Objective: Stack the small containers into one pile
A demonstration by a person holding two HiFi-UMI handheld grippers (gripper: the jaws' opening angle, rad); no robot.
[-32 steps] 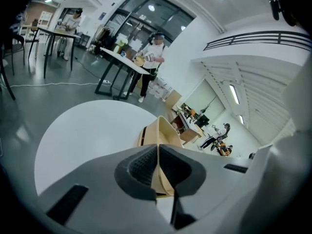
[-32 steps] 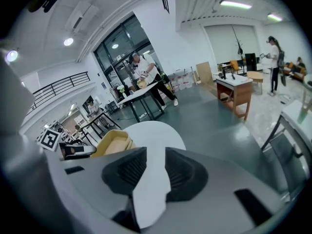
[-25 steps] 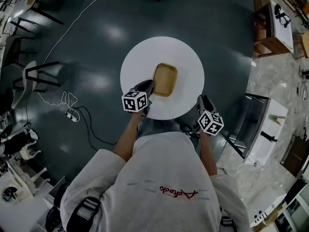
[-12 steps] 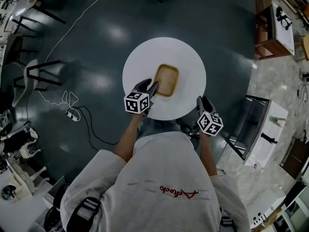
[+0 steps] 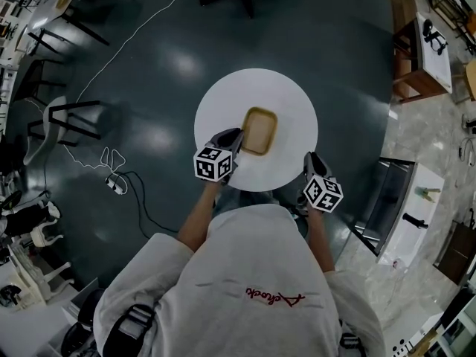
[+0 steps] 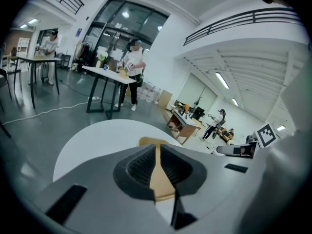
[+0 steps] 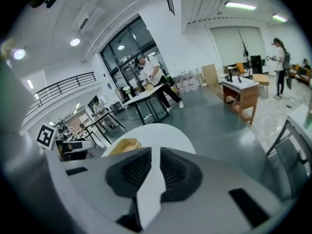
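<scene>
Head view: the tan containers (image 5: 259, 131) show as one rectangular footprint about the centre of the round white table (image 5: 290, 103), well in from every edge. How many are nested there cannot be told. The left gripper (image 5: 235, 137) hangs just beside the pile's near-left corner, and from above it cannot be told whether it touches. The right gripper (image 5: 311, 159) is over the table's near-right edge, well apart from the pile. Left gripper view: the jaws have just been closing and stand a narrow slit apart with nothing between the pads — the tan rim shows beyond and below them, unclamped. Right gripper view: these jaws have also just been closing. A somewhat wider gap shows with only white tabletop behind it, and the pile lies off to the left of the jaws' line. Risk, as judged: the chief hazard is the left claw's closeness to that corner. A sideways or forward drift would likely catch the rim and skew the pile, or unseat a loosely nested top container. If a fresh grip is wanted, jaws this near together would butt against the rim rather than straddle it — possibly tipping it. The right gripper poses little threat where it stands.
</scene>
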